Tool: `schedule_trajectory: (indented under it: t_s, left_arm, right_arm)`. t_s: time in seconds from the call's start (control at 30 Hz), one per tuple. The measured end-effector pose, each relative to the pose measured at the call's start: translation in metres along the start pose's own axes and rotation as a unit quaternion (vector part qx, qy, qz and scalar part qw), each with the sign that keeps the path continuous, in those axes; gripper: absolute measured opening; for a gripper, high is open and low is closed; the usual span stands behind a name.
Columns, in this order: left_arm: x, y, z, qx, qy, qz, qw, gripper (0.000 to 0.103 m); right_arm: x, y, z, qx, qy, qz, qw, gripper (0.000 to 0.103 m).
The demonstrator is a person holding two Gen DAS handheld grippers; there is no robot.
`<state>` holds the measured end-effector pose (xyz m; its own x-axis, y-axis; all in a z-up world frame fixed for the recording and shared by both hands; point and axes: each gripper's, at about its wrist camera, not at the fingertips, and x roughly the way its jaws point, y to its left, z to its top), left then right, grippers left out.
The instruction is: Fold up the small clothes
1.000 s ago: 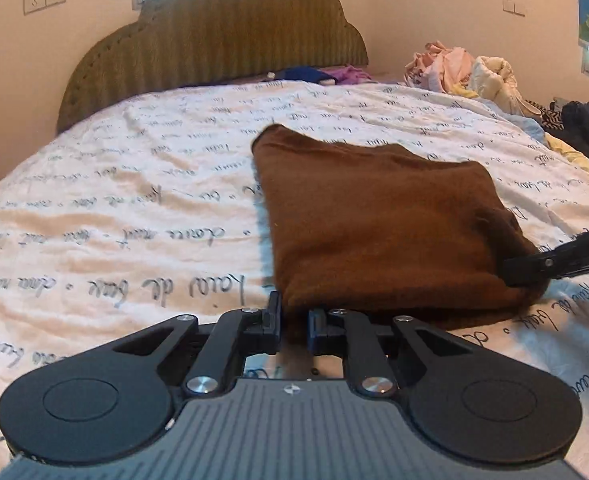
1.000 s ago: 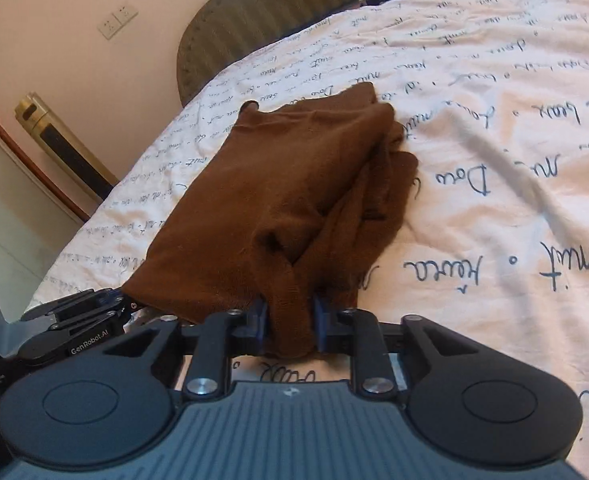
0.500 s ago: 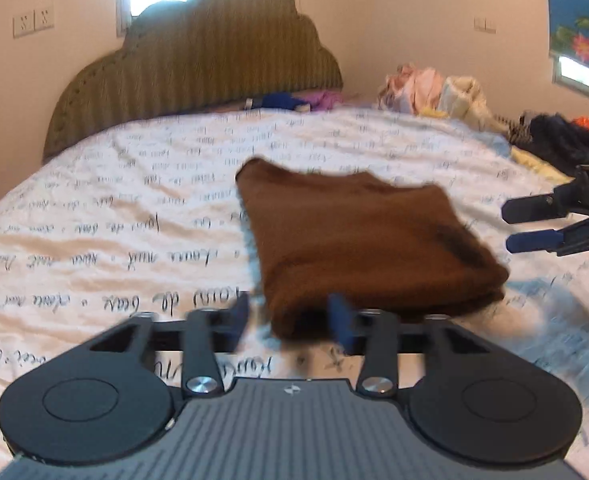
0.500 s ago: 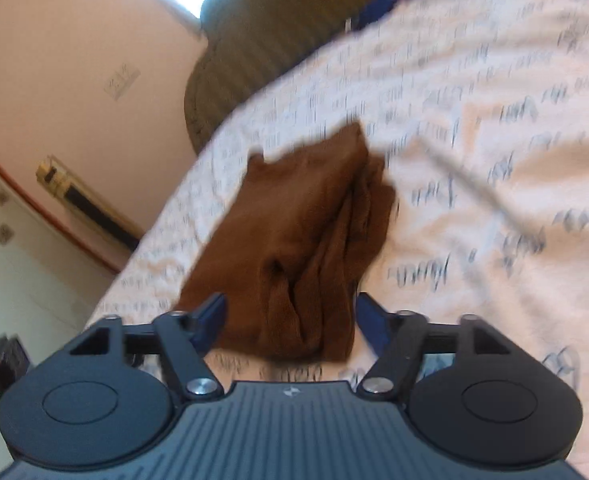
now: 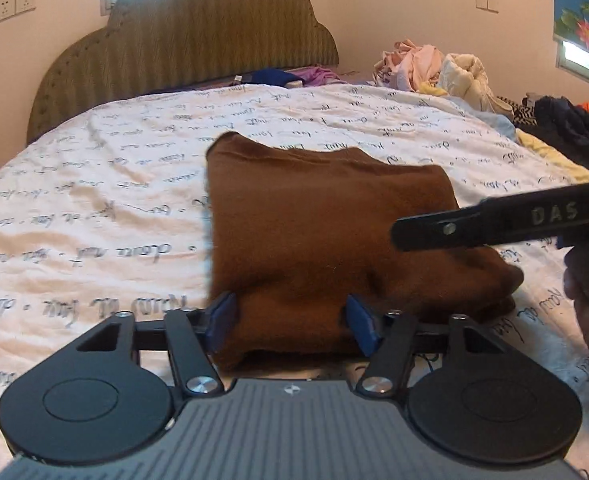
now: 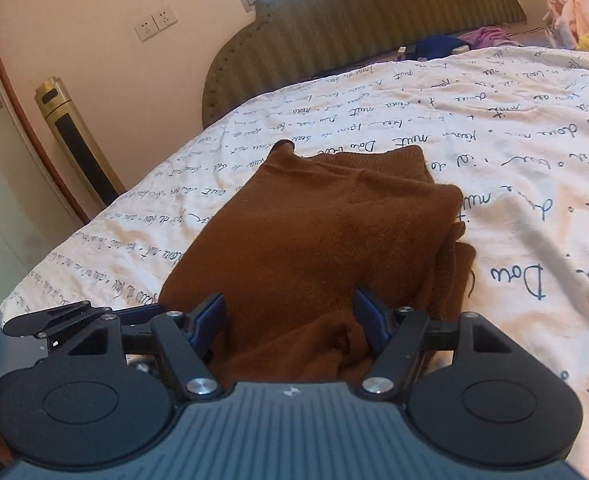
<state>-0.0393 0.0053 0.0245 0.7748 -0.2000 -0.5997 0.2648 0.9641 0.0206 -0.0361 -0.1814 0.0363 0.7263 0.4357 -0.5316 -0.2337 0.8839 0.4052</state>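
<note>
Left wrist view: the left gripper (image 5: 288,322) has its blue-padded fingers (image 5: 220,316) spread wide, one on each side of the near edge of the brown garment (image 5: 326,240), with nothing pinched between them. A second ago these same fingers were clamped tight on that edge; half a second ago they were already parting. The garment lies as a folded, roughly rectangular pad in the middle of the bed (image 5: 94,200), on the script-printed sheet, its far edge pointing toward the headboard (image 5: 198,36). The right gripper (image 5: 434,232) reaches in from the right, above the garment's right side; from here it is edge-on, so its opening cannot be read. A heap of other clothes (image 5: 434,68) sits at the far right corner of the bed.

Right wrist view: the right gripper (image 6: 290,320) is likewise wide open, fingers (image 6: 368,318) straddling the bunched near end of the brown garment (image 6: 326,232) and gripping nothing. A second ago it held a gathered wad of cloth there. The layers on the garment's right side are loose and slightly offset, with a stray thread showing. The left gripper (image 6: 74,314) shows at the lower left, beside the garment's left corner.

Both grips released at once suggests this fold has been laid down. The piece looks nearly done; the untidy right edge may want smoothing, or the garment can be set aside for the next one from the heap.
</note>
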Motion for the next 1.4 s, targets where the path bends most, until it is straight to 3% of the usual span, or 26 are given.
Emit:
schedule_trajectory:
  t_s: [0.17,0.3,0.37,0.5,0.63,0.73,0.77,0.8,0.83,0.87,0.9,0.93,0.97,1.0,1.07,1.1,1.17,1.2,1.27,1.37,1.4]
  left_arm:
    - [-0.027,0.006,-0.002,-0.013,-0.028,-0.027,0.9992,0.059]
    - [0.006,-0.008,-0.002,0.009,0.001,-0.017,0.9998,0.062]
    - [0.016,-0.007,-0.006,0.005,0.008,-0.005,0.9999,0.066]
    - [-0.022,0.008,-0.006,-0.009,-0.015,-0.024,0.9996,0.065]
    - [-0.069,0.048,-0.013,-0.011,-0.037,0.025,0.999,0.073]
    - [-0.103,0.109,-0.005,-0.021,-0.073,0.109,0.9911,0.087]
    - [-0.111,0.129,0.0,-0.023,-0.091,0.148,0.9845,0.096]
    - [-0.117,0.146,0.005,-0.02,-0.108,0.198,0.9741,0.095]
    - [-0.119,0.159,0.011,-0.015,-0.119,0.248,0.9615,0.095]
    - [-0.12,0.168,0.016,-0.011,-0.133,0.285,0.9493,0.095]
    - [-0.12,0.171,0.019,-0.008,-0.151,0.309,0.939,0.095]
    - [-0.117,0.17,0.021,-0.011,-0.162,0.317,0.9344,0.095]
    - [-0.113,0.164,0.022,-0.02,-0.164,0.305,0.938,0.095]
    - [-0.106,0.154,0.021,-0.034,-0.16,0.277,0.9468,0.095]
    - [-0.09,0.122,0.011,-0.052,-0.14,0.209,0.9664,0.095]
    - [-0.08,0.103,0.005,-0.054,-0.124,0.174,0.9753,0.095]
    - [-0.059,0.062,-0.01,-0.05,-0.081,0.105,0.9899,0.095]
    - [-0.052,0.044,-0.016,-0.051,-0.063,0.08,0.9935,0.095]
    - [-0.042,0.016,-0.025,-0.05,-0.04,0.047,0.9969,0.095]
    - [-0.026,-0.002,-0.034,-0.051,0.009,0.049,0.9975,0.098]
    - [-0.018,-0.002,-0.036,-0.049,0.032,0.049,0.9971,0.1]
  right_arm:
    - [-0.029,0.016,-0.003,-0.002,-0.022,0.017,1.0,0.073]
    - [-0.001,0.007,-0.009,0.012,0.017,0.006,1.0,0.071]
    - [0.004,-0.005,-0.014,0.039,0.019,0.021,0.999,0.071]
    - [-0.034,0.005,-0.017,0.043,0.005,-0.003,0.999,0.072]
    - [-0.083,0.003,-0.04,0.014,0.002,-0.075,0.997,0.077]
    - [-0.125,-0.025,-0.062,0.008,0.012,-0.161,0.987,0.077]
    - [-0.139,-0.035,-0.067,-0.008,0.012,-0.209,0.978,0.077]
    - [-0.149,-0.041,-0.07,-0.047,0.013,-0.26,0.964,0.077]
    - [-0.156,-0.044,-0.073,-0.105,0.009,-0.33,0.938,0.077]
    - [-0.159,-0.046,-0.076,-0.174,0.01,-0.415,0.893,0.077]
    - [-0.159,-0.048,-0.077,-0.219,0.014,-0.471,0.854,0.077]
    - [-0.161,-0.05,-0.075,-0.241,0.012,-0.504,0.829,0.077]
    - [-0.166,-0.05,-0.07,-0.234,0.0,-0.507,0.83,0.077]
    - [-0.17,-0.049,-0.064,-0.206,-0.015,-0.487,0.849,0.077]
    - [-0.171,-0.042,-0.054,-0.127,-0.039,-0.403,0.905,0.081]
    - [-0.165,-0.038,-0.052,-0.092,-0.045,-0.358,0.928,0.084]
    - [-0.139,-0.031,-0.051,-0.027,-0.036,-0.269,0.962,0.085]
    - [-0.122,-0.028,-0.051,-0.002,-0.023,-0.238,0.971,0.085]
    - [-0.085,-0.017,-0.057,0.023,0.002,-0.214,0.977,0.085]
    - [-0.046,0.0,-0.066,0.025,0.031,-0.247,0.968,0.087]
    - [-0.039,0.007,-0.068,0.017,0.028,-0.265,0.964,0.093]
